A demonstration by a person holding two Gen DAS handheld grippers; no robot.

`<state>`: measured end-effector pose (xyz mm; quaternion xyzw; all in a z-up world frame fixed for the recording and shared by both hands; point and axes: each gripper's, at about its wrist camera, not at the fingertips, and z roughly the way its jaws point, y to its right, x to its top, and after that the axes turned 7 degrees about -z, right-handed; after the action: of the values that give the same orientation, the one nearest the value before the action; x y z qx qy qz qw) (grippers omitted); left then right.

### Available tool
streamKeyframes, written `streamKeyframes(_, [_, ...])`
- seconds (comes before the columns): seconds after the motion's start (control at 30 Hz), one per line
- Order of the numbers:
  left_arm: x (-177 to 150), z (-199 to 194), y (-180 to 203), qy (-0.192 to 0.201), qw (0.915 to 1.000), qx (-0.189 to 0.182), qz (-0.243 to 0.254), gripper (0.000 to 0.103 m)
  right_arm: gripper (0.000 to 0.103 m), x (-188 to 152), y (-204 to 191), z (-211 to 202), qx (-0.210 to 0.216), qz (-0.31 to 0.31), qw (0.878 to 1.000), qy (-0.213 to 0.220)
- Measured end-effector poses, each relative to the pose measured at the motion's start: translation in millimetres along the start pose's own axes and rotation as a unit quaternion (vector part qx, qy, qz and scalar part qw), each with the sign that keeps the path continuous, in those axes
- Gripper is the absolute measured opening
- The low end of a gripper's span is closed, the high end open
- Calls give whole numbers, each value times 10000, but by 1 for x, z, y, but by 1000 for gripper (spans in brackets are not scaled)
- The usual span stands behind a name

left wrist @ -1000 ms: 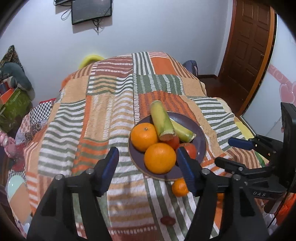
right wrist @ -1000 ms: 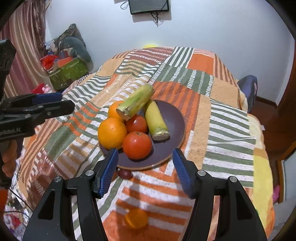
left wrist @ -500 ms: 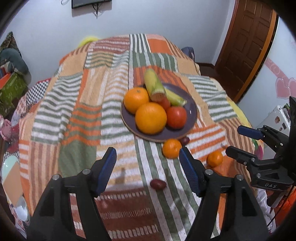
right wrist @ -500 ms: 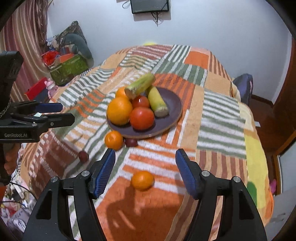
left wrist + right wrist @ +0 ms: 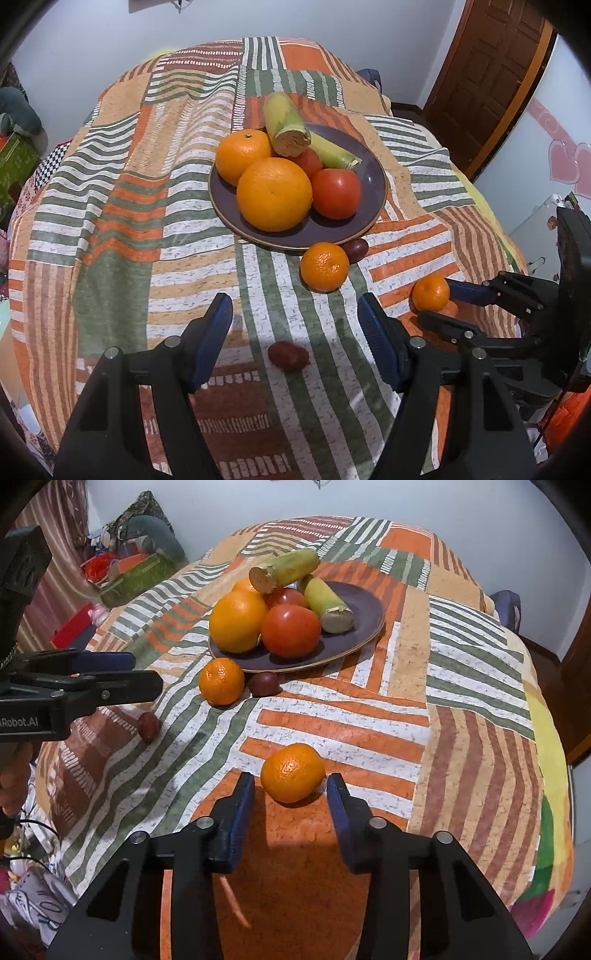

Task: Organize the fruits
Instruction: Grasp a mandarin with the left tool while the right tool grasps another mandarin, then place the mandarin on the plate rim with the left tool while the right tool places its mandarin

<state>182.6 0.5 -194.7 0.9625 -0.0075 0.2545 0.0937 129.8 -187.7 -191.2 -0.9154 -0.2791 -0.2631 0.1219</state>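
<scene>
A dark purple plate (image 5: 373, 199) (image 5: 365, 627) on the striped bedspread holds two oranges (image 5: 273, 194), tomatoes (image 5: 336, 194) and two sugarcane pieces (image 5: 286, 120). Loose on the cloth lie a mandarin (image 5: 324, 266) (image 5: 221, 681) beside a dark plum (image 5: 356, 248) (image 5: 263, 684), a second mandarin (image 5: 430, 293) (image 5: 292, 772) and a small red fruit (image 5: 288, 355) (image 5: 149, 725). My left gripper (image 5: 295, 325) is open, hovering over the small red fruit. My right gripper (image 5: 291, 797) is open, its pads just short of either side of the second mandarin.
The bed's edges drop off on the left and right. A brown door (image 5: 487, 74) stands at the right. Clutter with a green box (image 5: 136, 576) lies on the floor at the left. A blue bag (image 5: 508, 607) sits beyond the bed.
Both grippers have drawn back from the plate and lowered toward the near cloth. The right gripper closed in on the second mandarin; the left now sits above the small red fruit.
</scene>
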Motion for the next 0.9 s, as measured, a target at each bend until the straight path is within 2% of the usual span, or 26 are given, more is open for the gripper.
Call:
streamKeyframes(0.17, [7,13,3,-123,9999,-92,-20,70,33,-1,3,1,97,49,9999,63])
streamKeyframes(0.5, [16,40,14,-328,9994,-121,4,69,32,5,8,-8,80,4,9998,204])
streamKeyframes(0.73, [23,56,15,-519,9981,-317,-102,52,32,12,20,-15,-24,92,9993,350])
streamKeyframes(0.8, [23,60,16,-556,9979,-325,-74,38,32,13,23,-16,-18,136,9992,384])
streamKeyframes(0.9, [21,59,18,-463,9986,-242,74,37,32,15,26,-17,-16,156,9990,408])
